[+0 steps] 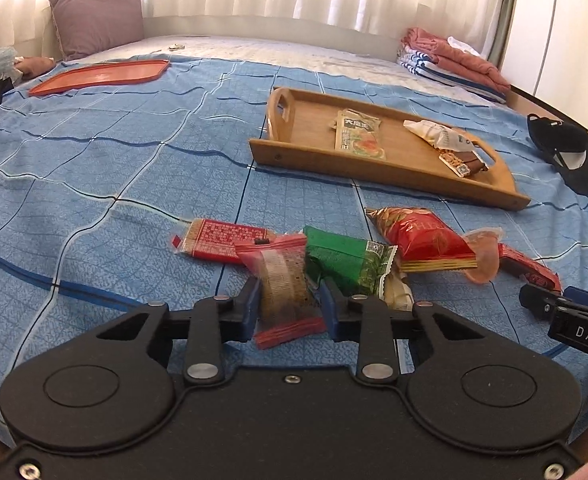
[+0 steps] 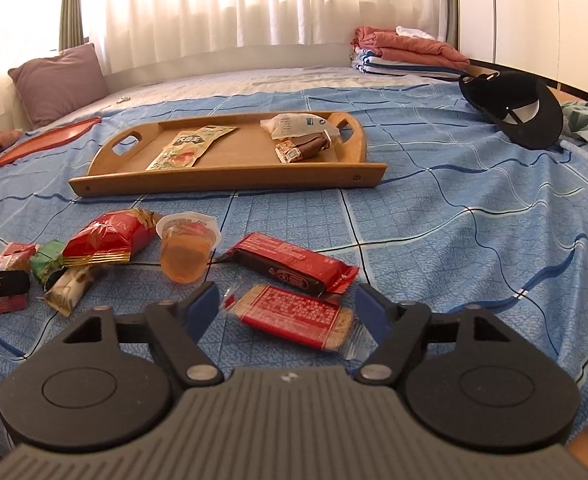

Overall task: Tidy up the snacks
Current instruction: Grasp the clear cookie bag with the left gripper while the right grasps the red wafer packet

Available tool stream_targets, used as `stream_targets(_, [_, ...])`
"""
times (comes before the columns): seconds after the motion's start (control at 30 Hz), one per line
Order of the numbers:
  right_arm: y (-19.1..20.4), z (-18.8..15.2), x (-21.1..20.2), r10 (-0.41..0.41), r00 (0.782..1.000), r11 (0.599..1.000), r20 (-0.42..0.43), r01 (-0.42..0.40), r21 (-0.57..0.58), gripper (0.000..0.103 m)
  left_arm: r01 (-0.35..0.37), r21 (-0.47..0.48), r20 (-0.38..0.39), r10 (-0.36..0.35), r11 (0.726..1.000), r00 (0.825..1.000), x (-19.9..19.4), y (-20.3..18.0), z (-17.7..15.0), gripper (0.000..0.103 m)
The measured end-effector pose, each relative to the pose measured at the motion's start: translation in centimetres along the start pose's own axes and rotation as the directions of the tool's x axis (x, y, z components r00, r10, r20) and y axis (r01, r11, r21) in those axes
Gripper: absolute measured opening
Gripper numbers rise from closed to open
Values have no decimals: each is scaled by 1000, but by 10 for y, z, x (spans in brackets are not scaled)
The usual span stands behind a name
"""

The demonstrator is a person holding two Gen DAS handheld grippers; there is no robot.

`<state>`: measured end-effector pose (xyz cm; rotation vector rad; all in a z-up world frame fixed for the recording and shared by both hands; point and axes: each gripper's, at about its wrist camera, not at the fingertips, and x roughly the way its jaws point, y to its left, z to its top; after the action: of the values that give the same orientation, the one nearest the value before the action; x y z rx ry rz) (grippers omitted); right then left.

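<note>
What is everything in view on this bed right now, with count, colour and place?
Wooden handled tray: 1, tan, mid-bed, holding three packets.
Flat orange plastic tray: 1, far left.
Loose wrapped snacks: about eight, mostly red and green, near edge.
Orange jelly cup: 1, on its side among them.
Purple pillow: 1, at the curtain.
Folded laundry pile: 1, pink and striped, far right.
Black cap: 1, right.
Left gripper: closed on pink-wrapped snack.
Right gripper: open around red cracker packet.
</note>
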<state>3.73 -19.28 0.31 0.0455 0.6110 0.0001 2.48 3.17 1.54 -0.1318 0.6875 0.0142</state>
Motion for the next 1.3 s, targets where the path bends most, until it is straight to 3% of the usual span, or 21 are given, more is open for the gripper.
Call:
stream_targets(0.07, [0, 0, -3, 10, 1000, 1000, 0, -10, -11, 66, -2, 3, 1, 2, 1000, 1000, -4, 0, 0, 28])
stream_targets(0.1, [2, 0, -5, 21, 1000, 999, 2, -21, -24, 54, -3, 6, 2, 3, 1000, 1000, -5, 0, 0, 27])
stream_targets(0.17, [7, 0, -10, 36, 999, 998, 7, -36, -46, 52, -5, 13, 11, 4, 1000, 1000, -10, 1, 0, 27])
stream_targets(0.23, [11, 0, -14, 48, 999, 997, 16, -47, -57, 56, -13, 33, 14, 13, 999, 1000, -9, -1, -1, 28])
stream_targets(0.3, [13, -1, -15, 37, 999, 998, 27, -35, -49, 73, -27, 40, -2, 27, 999, 1000, -4, -2, -1, 29])
stream_targets(0.43, [11, -1, -10, -40, 999, 999, 22, 39, 20, 87, -38, 30, -6, 39, 999, 999, 0, -4, -1, 34])
stream_targets(0.63, [8, -4, -3, -120, 993, 991, 4, 120, 52, 88, -51, 44, -26, 53, 998, 998, 8, -8, -3, 38])
stream_targets(0.8, [10, -7, 0, -110, 994, 992, -19, 111, 65, 88, -42, 21, -19, 42, 999, 999, 9, -6, -3, 34])
stream_targets(0.87, [14, -10, -1, -109, 994, 993, -17, 110, 51, 77, -41, 21, -16, 42, 999, 999, 8, -5, -3, 31])
stream_targets(1.0, [22, -13, -3, -105, 994, 994, -4, 105, 11, 73, -34, 18, -15, 34, 999, 999, 5, -4, -1, 30])
stream_targets(1.3, [20, -11, -24, -20, 999, 1000, 43, 20, 0, 72, -1, 39, 13, 0, 999, 1000, -13, -6, 4, 27])
